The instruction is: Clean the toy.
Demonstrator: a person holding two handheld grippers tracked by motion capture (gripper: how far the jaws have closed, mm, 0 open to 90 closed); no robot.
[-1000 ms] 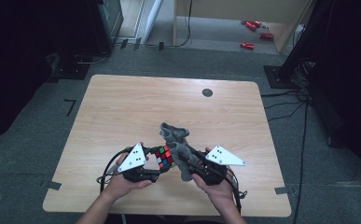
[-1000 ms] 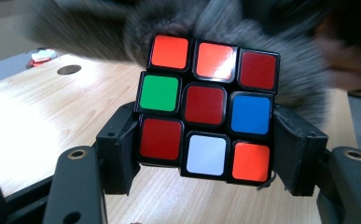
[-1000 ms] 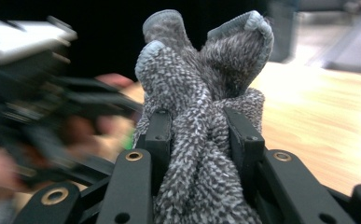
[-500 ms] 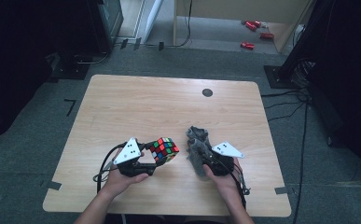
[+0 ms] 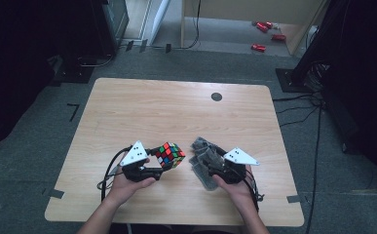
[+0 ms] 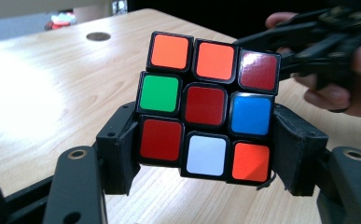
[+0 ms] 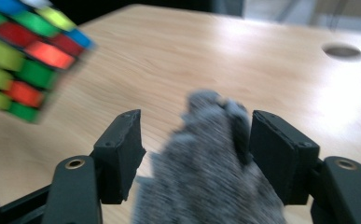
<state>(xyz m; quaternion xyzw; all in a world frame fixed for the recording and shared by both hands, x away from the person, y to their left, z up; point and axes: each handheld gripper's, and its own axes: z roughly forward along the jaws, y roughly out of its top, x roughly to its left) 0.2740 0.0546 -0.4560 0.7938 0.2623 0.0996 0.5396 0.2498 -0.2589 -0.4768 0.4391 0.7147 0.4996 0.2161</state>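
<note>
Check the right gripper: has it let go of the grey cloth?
Open: the right gripper has just been opening; a gap shows between one pad and the grey cloth, which lies between the jaws against the other pad.

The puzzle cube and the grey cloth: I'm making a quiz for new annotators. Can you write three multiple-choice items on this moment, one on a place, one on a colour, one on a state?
1. Where is the puzzle cube?
A. Between the jaws of the left gripper
B. Flat on the floor
C. On the black disc at the far side of the table

2. In the left gripper view, what colour is the centre square of the cube face turned to the camera?
A. Yellow
B. Dark red
C. White

3. How does the right gripper stand to the grey cloth?
A. Far from it
B. Clamped tight on it
C. Jaws spread, with the cloth between them

Answers:
1 A, both pads press the cube's sides.
2 B, the middle square is dark red.
3 C, the jaws have just been opening; there is a gap at one pad, and the cloth lies against the other.
</note>
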